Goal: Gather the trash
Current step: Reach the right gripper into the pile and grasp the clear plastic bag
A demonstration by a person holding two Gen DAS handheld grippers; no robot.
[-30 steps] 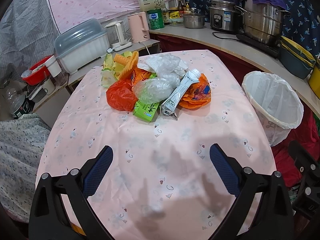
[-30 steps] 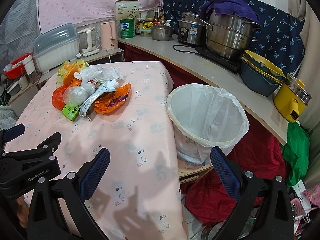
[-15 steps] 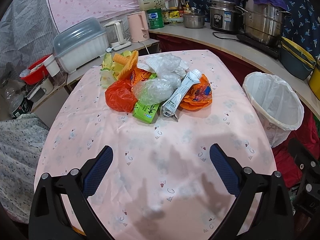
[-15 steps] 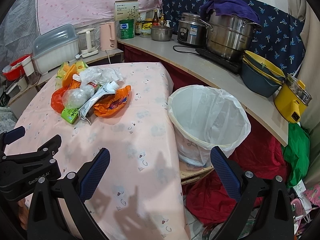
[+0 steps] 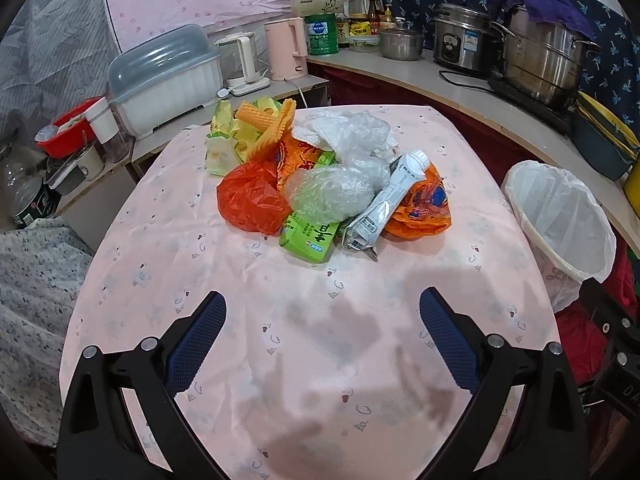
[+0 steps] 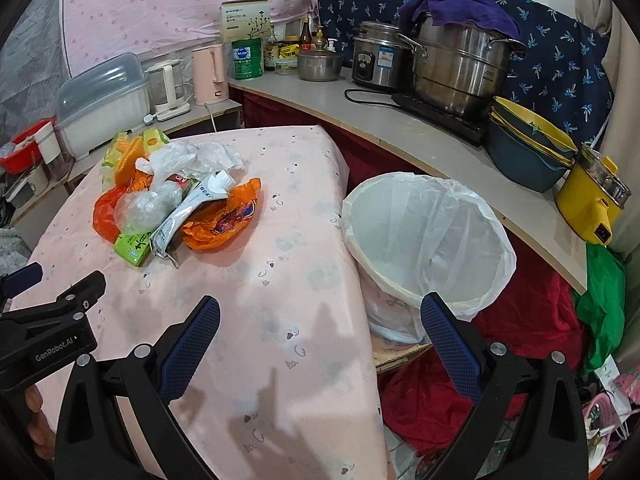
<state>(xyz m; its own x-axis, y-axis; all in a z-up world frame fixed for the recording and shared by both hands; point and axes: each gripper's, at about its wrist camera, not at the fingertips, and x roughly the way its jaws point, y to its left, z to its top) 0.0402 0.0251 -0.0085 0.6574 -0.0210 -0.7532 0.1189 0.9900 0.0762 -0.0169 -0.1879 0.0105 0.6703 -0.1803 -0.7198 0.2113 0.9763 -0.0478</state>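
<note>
A heap of trash lies on the pink tablecloth (image 5: 320, 340): a red plastic bag (image 5: 250, 200), a clear crumpled bag (image 5: 332, 190), a green carton (image 5: 310, 236), a white tube (image 5: 384, 208), an orange wrapper (image 5: 424, 212) and yellow packets (image 5: 240, 132). The heap also shows in the right wrist view (image 6: 176, 204). A white-lined bin (image 6: 428, 244) stands right of the table, also in the left wrist view (image 5: 560, 216). My left gripper (image 5: 322, 340) is open and empty, short of the heap. My right gripper (image 6: 320, 344) is open and empty over the table's right edge, near the bin.
A counter (image 6: 400, 128) behind the bin holds steel pots, a rice cooker, stacked bowls and a yellow pot. A side shelf holds a dish box (image 5: 164, 80) and kettles. Red and green cloth (image 6: 520, 340) lies on the floor beside the bin.
Both grippers have edged slightly forward toward the heap. Both stay open and empty. The trash has not moved.
</note>
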